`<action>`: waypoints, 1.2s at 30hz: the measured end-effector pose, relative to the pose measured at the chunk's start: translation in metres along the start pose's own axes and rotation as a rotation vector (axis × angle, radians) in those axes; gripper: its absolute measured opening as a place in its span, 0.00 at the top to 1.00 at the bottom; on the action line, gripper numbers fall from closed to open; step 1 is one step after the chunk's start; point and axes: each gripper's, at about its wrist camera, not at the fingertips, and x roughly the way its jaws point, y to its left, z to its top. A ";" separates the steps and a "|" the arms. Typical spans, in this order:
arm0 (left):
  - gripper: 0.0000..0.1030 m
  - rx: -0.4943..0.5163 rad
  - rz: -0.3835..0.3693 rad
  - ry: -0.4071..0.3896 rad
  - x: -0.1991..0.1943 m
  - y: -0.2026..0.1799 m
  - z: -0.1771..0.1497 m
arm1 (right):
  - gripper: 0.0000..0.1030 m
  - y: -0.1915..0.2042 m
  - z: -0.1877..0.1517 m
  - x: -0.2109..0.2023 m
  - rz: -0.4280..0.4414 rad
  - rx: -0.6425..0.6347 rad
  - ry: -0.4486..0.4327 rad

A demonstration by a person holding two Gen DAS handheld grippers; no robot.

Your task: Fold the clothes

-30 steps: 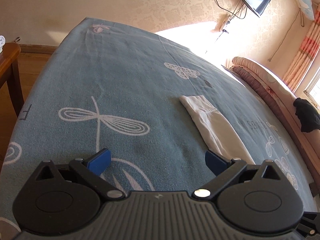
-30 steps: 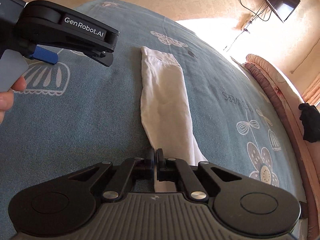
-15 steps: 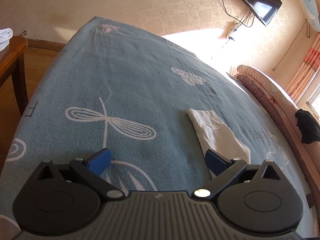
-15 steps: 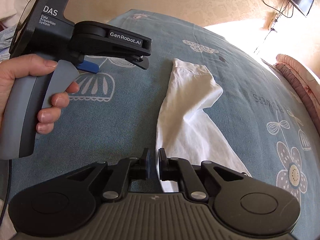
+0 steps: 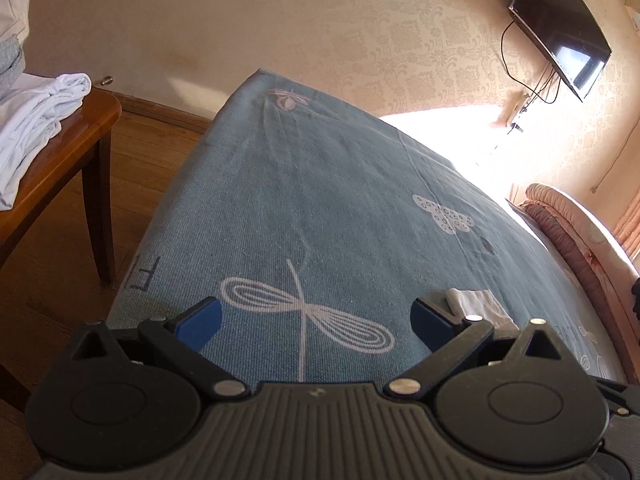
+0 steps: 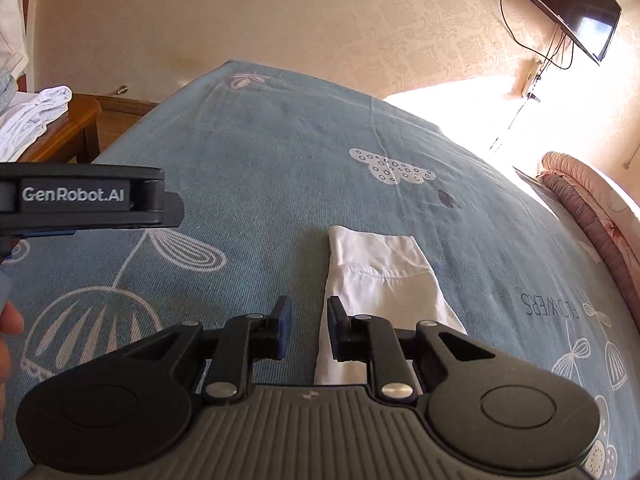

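White shirt (image 6: 380, 280) folded to a compact bundle on bed (image 6: 280, 168); right tool (image 6: 308, 320) narrowly parted, holding nothing; left tool (image 5: 316, 316) wide, empty beside shirt.

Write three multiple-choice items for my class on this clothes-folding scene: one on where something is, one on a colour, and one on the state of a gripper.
1. Where does the folded white garment lie?
A. on the wooden table
B. on the bedspread
C. on the floor

2. What colour is the bedspread?
A. blue-grey with white motifs
B. plain red
C. yellow striped

3. How does the right gripper stand?
A. shut on the garment
B. open, holding nothing
C. shut on a towel

Answers:
1 B: the garment rests flat on the bed, just beyond the right gripper.
2 A: dragonfly and butterfly prints show white on blue-grey cloth.
3 B: a clear gap shows between its fingers, with nothing between them; the left gripper is also open.
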 end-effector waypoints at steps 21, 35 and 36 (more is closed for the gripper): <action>0.03 -0.080 -0.001 0.015 0.007 0.017 0.006 | 0.74 -0.055 0.006 0.010 0.024 0.215 -0.006; 0.03 -0.064 -0.019 0.033 0.008 0.012 0.004 | 0.66 -0.098 -0.045 -0.003 0.068 0.311 0.066; 0.03 -0.063 -0.019 0.032 0.008 0.012 0.004 | 0.66 -0.098 -0.048 -0.002 0.074 0.300 0.080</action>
